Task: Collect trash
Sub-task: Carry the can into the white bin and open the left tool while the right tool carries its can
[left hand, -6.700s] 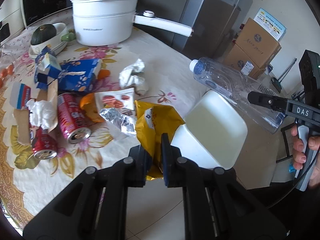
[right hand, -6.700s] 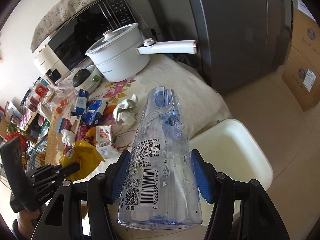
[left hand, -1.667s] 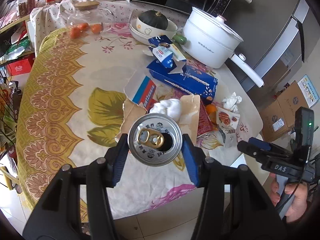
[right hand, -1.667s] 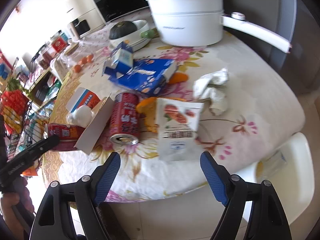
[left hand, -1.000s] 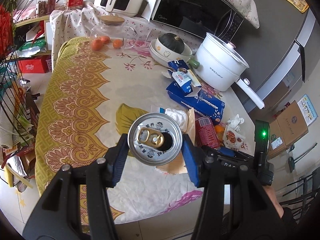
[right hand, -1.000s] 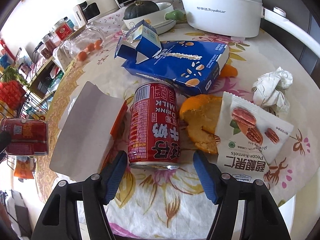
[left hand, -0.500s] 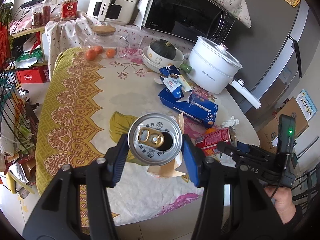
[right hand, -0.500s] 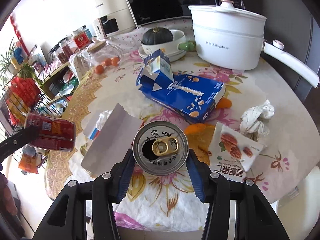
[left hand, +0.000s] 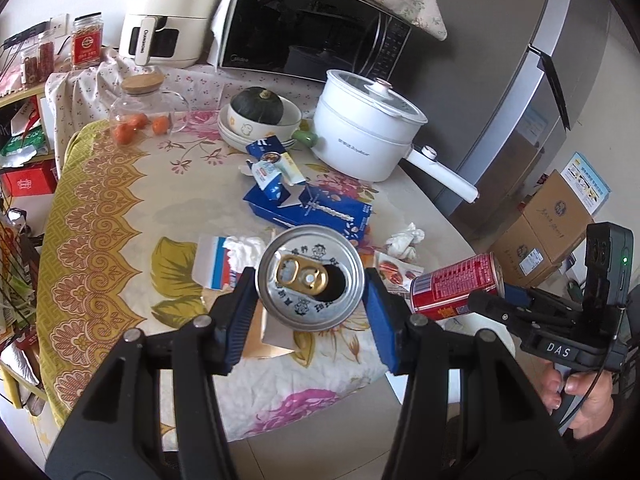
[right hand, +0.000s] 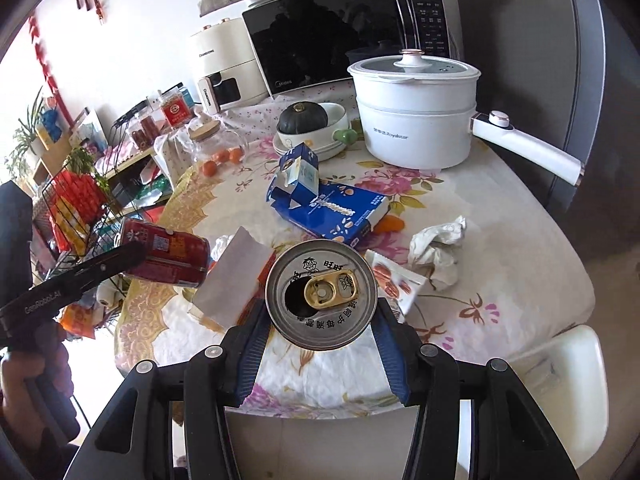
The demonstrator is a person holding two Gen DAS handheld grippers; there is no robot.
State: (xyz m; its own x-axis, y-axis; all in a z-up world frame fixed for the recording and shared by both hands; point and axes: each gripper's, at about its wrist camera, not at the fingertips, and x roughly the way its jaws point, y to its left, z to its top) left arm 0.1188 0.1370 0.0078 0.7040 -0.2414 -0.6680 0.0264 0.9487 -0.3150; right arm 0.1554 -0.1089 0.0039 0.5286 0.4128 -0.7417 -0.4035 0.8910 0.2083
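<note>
Between the blue pads of the left gripper [left hand: 310, 298] sits a red drink can [left hand: 310, 283], its opened silver top facing the camera, held in the air above the near edge of the table [left hand: 100, 208]. Just right of that can, the right gripper [right hand: 320, 320] clamps a second red can [right hand: 321, 294] the same way, also lifted off the cloth; from the left wrist view its red side [left hand: 456, 286] shows lying level past the table's near right edge, with a hand [left hand: 576, 396] on the gripper's handle.

Beyond the left can on the flowered tablecloth lie a torn white and blue carton with crumpled tissue [left hand: 224, 260], a pecan snack packet [right hand: 394, 282], a crumpled white paper ball [right hand: 438, 250], and a flattened blue box [left hand: 316, 212] with a small opened milk carton [left hand: 270, 170] on it. Further back from the can stand a white electric pot [left hand: 366, 136] with a long handle, a bowl holding a dark green squash [left hand: 260, 108], and a glass jar with small orange fruit [left hand: 140, 120]. Behind these are a black microwave [left hand: 316, 34] and a cream air fryer [left hand: 172, 20]. A white bin [right hand: 560, 392] stands by the table's right edge.
</note>
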